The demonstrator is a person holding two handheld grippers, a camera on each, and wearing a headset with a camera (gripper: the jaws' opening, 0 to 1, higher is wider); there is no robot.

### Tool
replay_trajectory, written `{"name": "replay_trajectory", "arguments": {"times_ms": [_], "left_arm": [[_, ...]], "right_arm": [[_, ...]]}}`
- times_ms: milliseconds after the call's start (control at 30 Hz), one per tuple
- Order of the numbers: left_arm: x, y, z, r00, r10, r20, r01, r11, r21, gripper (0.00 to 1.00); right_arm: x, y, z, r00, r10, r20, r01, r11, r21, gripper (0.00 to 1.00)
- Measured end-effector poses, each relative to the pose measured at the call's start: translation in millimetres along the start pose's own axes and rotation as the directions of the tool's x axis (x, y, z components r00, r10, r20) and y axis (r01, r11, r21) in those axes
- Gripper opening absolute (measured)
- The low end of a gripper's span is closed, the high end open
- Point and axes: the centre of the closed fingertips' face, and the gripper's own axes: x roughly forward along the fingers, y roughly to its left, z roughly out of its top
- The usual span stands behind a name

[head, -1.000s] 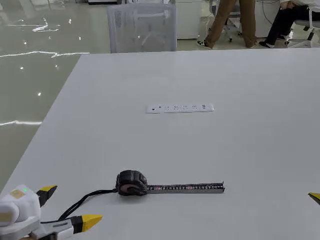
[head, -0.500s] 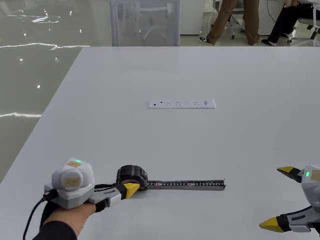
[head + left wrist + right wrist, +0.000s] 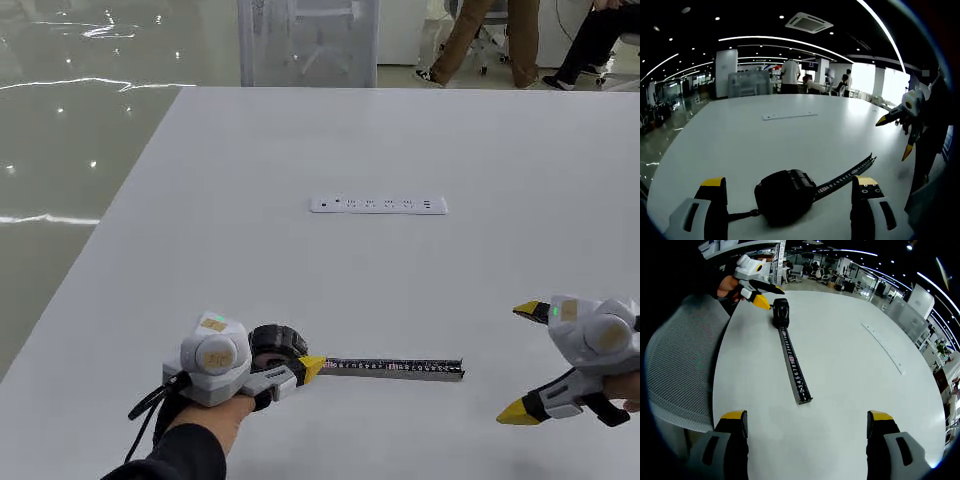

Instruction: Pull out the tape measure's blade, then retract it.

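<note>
The blade (image 3: pixel 395 368) lies extended on the tabletop (image 3: pixel 400 270), so pull-out appears complete; retraction is not yet done, with the left gripper (image 3: pixel 789 182) wide astride the case (image 3: pixel 278 341) and the right gripper (image 3: pixel 520 360) wide, empty.

Quick tally: one tape measure (image 3: pixel 277 343), one power strip (image 3: pixel 378 205), one mesh chair (image 3: pixel 308 40) at 12 o'clock, two grippers (left gripper (image 3: pixel 790 180), right gripper (image 3: pixel 520 360)), two people (image 3: pixel 488 30) around 1 o'clock.

- Bright, even light comes from ceiling lamps (image 3: pixel 781 16).
- The tape measure (image 3: pixel 278 342) casts only a faint, soft shadow on the white table (image 3: pixel 400 130).
- Glare streaks the glossy floor (image 3: pixel 70 110).
- Both gripper views bend strongly at their edges.
</note>
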Motion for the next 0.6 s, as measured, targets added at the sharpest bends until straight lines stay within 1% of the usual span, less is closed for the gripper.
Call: {"name": "replay_trajectory", "arguments": {"times_ms": [67,100,133,167,233,267,300,333,367,400,433,467,600], "left_arm": [[4.9,-2.1,-3.7,1.0,0.009,0.003,-0.009,1.0,-0.005,1.0],[6.9,-2.4,-6.6,0.9999,0.013,-0.005,-0.013,1.0,-0.004,1.0],[8.8,-2.7,-10.8,0.9997,0.018,-0.019,-0.018,1.0,-0.011,1.0],[9.7,-3.1,-13.1,0.9996,0.018,-0.023,-0.018,1.0,-0.023,1.0],[12.0,-2.5,-14.3,0.9997,0.024,-0.007,-0.025,0.999,-0.042,1.0],[12.4,-1.6,-12.0,0.9994,0.03,0.014,-0.03,0.999,-0.044,1.0],[13.7,-0.4,-8.2,0.9981,0.04,0.048,-0.037,0.998,-0.05,1.0],[15.2,1.0,-10.5,0.9981,0.046,0.04,-0.043,0.998,-0.056,1.0],[16.6,2.6,-12.8,0.998,0.056,0.03,-0.055,0.997,-0.06,1.0],[18.0,3.8,-14.0,0.9976,0.065,0.025,-0.063,0.996,-0.061,1.0],[18.1,4.6,-13.9,0.9971,0.071,0.028,-0.069,0.996,-0.061,1.0],[18.4,5.3,-13.9,0.9967,0.075,0.032,-0.072,0.995,-0.066,1.0],[19.9,5.7,-14.0,0.9964,0.077,0.036,-0.074,0.995,-0.074,1.0]], "right_arm": [[9.2,-2.0,0.0,0.9998,0.022,-0.001,-0.022,1.0,-0.001,0.93],[11.9,-1.3,1.4,0.9996,0.029,-0.005,-0.029,1.0,0.002,0.93],[16.2,0.8,0.3,0.9984,0.05,-0.026,-0.049,0.999,0.005,0.93],[21.2,-0.9,-3.7,0.9973,0.061,-0.041,-0.061,0.998,-0.002,0.92],[27.6,-0.3,-5.6,0.9949,0.08,-0.06,-0.081,0.997,-0.015,0.9],[30.1,-0.4,-5.4,0.9941,0.089,-0.061,-0.09,0.996,-0.012,0.87],[33.2,-0.3,-2.1,0.9935,0.103,-0.049,-0.103,0.995,0.004,0.84],[35.1,-0.6,-1.0,0.9927,0.111,-0.048,-0.11,0.994,0.007,0.8],[37.5,-2.4,0.2,0.9928,0.108,-0.052,-0.108,0.994,0.004,0.79],[41.1,-3.5,-0.2,0.992,0.109,-0.063,-0.11,0.994,-0.009,0.78],[43.2,-2.7,-0.7,0.9905,0.116,-0.074,-0.117,0.993,-0.017,0.76],[45.8,0.5,-2.8,0.9858,0.135,-0.099,-0.139,0.99,-0.029,0.74],[52.9,6.9,-0.2,0.9776,0.167,-0.128,-0.18,0.979,-0.097,0.6]]}}
